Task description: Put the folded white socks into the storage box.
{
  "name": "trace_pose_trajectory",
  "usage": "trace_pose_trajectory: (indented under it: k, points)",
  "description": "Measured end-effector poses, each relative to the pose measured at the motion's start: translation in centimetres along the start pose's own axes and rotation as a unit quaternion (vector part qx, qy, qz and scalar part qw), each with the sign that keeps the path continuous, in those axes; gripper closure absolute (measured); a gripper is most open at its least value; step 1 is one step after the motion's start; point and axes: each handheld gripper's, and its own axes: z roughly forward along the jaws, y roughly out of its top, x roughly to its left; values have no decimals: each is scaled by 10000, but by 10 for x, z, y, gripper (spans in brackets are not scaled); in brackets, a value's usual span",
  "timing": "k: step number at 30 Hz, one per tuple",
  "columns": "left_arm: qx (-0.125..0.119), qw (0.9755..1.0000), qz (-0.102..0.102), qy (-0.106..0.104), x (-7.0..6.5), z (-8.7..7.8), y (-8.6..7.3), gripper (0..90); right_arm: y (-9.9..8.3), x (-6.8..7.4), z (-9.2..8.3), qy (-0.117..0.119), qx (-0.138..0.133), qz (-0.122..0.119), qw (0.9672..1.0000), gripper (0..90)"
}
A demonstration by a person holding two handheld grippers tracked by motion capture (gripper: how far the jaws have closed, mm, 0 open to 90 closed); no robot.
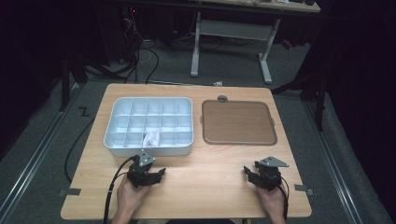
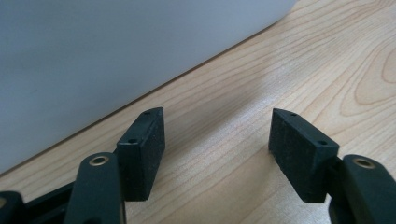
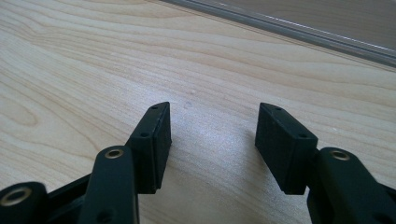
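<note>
Left gripper (image 1: 148, 173): I have it resting low on the wooden table (image 1: 205, 186), just in front of the compartment tray's near wall. Its jaws stand apart with nothing between them, only bare wood grain in the gap as I see it in the left gripper view (image 2: 217, 140).

Right gripper (image 1: 261, 175): I hold it at the table's near right side, in front of the brown tray and apart from it. Its jaws are spread too, and nothing is gripped (image 3: 212, 135).

Compartment tray (image 1: 116, 140): white, divided into many small cells, lying on the left half of the table. Its pale outer wall (image 2: 93, 60) rises close ahead of my left jaws (close, not touching, as far as I can tell).

White crumpled piece (image 1: 150, 138): it sits in a cell of the tray's near row, about the middle of that row. I cannot tell what it is made of.

Brown tray (image 1: 238, 122): flat, with a pale rim, lying to the right of the compartment tray with a narrow gap between them. Its rim (image 3: 289, 25) crosses the top of my right gripper view.

Small grey round thing (image 1: 222, 98): just behind the brown tray's far edge (too small to identify).
</note>
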Motion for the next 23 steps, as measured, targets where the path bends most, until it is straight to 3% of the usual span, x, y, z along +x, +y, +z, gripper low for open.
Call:
trace_pose_trajectory:
  k: [3, 23]
  points:
    - [-193, 9998, 9, -47, 2, 0, -3, 348, 0, 0, 0, 0, 0, 1, 10000, 460]
    - [-196, 9998, 3, -22, 2, 1, -3, 341, 0, 0, 0, -1, 2, 2, 10000, 457]
